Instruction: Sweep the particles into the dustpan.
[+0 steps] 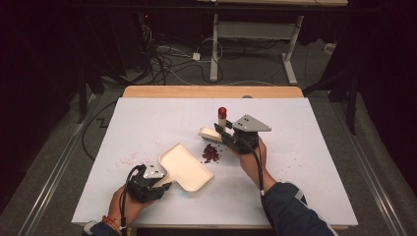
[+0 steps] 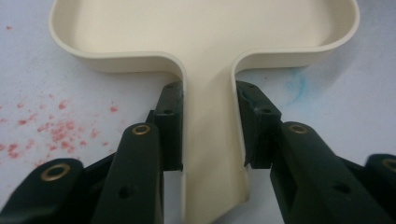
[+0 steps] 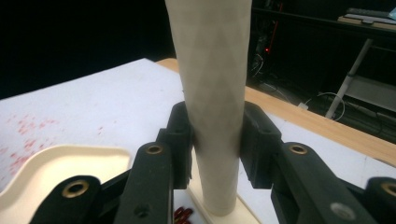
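Our left tongs [image 1: 166, 186] clamp the cream plastic dustpan's handle [image 2: 212, 154]; right tongs [image 1: 221, 133] grip the cream brush handle [image 3: 212, 93], ready to sweep the dark red crumbs [image 1: 211, 153] panward.

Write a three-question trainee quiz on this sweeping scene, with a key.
1. True or false: the left tool is shut on the dustpan by its handle.
2. What does the right tool grip: A) the red-capped bottle, B) the cream brush handle, C) a cable?
3. Where does the pile of dark red bits lie on the white table?

Key: 1. True. 2. B. 3. Between the dustpan's open edge and the right tool, outside the pan.
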{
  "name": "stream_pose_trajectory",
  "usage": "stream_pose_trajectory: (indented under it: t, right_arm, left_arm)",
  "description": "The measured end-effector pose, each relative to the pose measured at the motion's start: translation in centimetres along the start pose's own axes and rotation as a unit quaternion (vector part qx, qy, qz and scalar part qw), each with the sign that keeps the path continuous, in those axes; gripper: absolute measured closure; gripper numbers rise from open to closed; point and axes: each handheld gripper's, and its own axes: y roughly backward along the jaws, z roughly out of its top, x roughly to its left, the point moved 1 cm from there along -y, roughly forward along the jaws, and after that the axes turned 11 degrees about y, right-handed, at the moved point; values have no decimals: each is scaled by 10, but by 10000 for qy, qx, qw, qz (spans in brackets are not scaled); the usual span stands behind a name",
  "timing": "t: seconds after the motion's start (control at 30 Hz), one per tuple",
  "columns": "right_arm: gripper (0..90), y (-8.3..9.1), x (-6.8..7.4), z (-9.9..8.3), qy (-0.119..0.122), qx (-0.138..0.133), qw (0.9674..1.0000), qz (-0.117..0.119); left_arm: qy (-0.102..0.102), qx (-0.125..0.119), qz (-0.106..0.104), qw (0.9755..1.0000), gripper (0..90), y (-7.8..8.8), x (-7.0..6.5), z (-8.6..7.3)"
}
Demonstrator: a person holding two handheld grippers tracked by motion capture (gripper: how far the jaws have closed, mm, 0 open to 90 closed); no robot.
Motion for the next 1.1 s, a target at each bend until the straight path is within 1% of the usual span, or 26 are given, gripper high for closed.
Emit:
stream_pose_trajectory:
  t: [0.03, 0.1, 0.13, 0.17, 0.2, 0.23, 0.33, 0.37, 0.43, 0.5, 0.53, 0.63, 0.7, 0.77, 0.83, 0.87, 0.9, 0.93, 0.97, 1.07, 1.1]
  right_arm:
    - [684, 2, 4, 0, 41, 13, 10000, 10]
    - [684, 4, 10, 1, 25, -5, 10000, 35]
    - [684, 5, 13, 2, 55, 12, 10000, 48]
    - [684, 6, 17, 3, 63, 29, 10000, 44]
    - [684, 6, 17, 3, 63, 29, 10000, 44]
    - [682, 7, 20, 3, 24, 19, 10000, 67]
    - [682, 8, 23, 3, -4, 29, 10000, 69]
    - [683, 10, 25, 3, -34, 6, 10000, 56]
    - [683, 12, 28, 3, -110, -33, 9999, 50]
    - [683, 13, 31, 3, -91, -31, 9999, 43]
    - [683, 13, 32, 3, -95, -41, 9999, 76]
    - [681, 13, 35, 3, -109, -35, 9999, 89]
    - [680, 15, 37, 4, -96, -34, 9998, 140]
    - [681, 17, 40, 4, -107, -53, 9998, 180]
    - [681, 17, 42, 5, -101, -66, 9997, 199]
    - [683, 18, 43, 6, -87, -82, 9996, 238]
    - [685, 20, 47, 8, -74, -87, 9995, 291]
    - [684, 21, 49, 8, -82, -81, 9995, 297]
    - [684, 21, 51, 9, -72, -76, 9995, 308]
    - [684, 22, 53, 10, -56, -88, 9993, 360]
    - [685, 22, 56, 11, -46, -91, 9991, 407]
  left_arm:
    - [8, 19, 18, 10000, 637, -1, -1, 1]
    - [59, 60, 55, 9999, 637, -5, -4, 3]
    - [81, 68, 76, 9999, 638, -6, -5, 4]
    - [69, 110, 101, 9999, 638, -7, -7, 5]
    - [84, 103, 100, 9999, 638, -8, -7, 7]
    - [128, 70, 98, 9998, 637, -9, -9, 8]
    - [151, 73, 138, 9998, 638, -12, -12, 11]
    - [126, 95, 170, 9997, 637, -13, -14, 12]
    - [233, 90, 212, 9995, 637, -17, -17, 17]
    - [291, 74, 254, 9992, 637, -19, -20, 21]
    - [314, 66, 267, 9991, 637, -20, -22, 22]
    - [318, 61, 292, 9991, 637, -26, -27, 27]
    - [377, 42, 300, 9988, 637, -29, -29, 30]
    - [440, 23, 295, 9986, 636, -31, -31, 32]
    - [442, 25, 303, 9986, 636, -33, -31, 34]
    - [416, 40, 322, 9986, 636, -34, -32, 35]
    - [462, 3, 321, 9984, 636, -35, -32, 36]
    - [436, 26, 318, 9985, 636, -36, -31, 37]
    - [464, 29, 303, 9985, 636, -37, -31, 37]
    - [448, 38, 283, 9986, 636, -37, -30, 37]
    - [420, 49, 283, 9987, 636, -37, -29, 38]
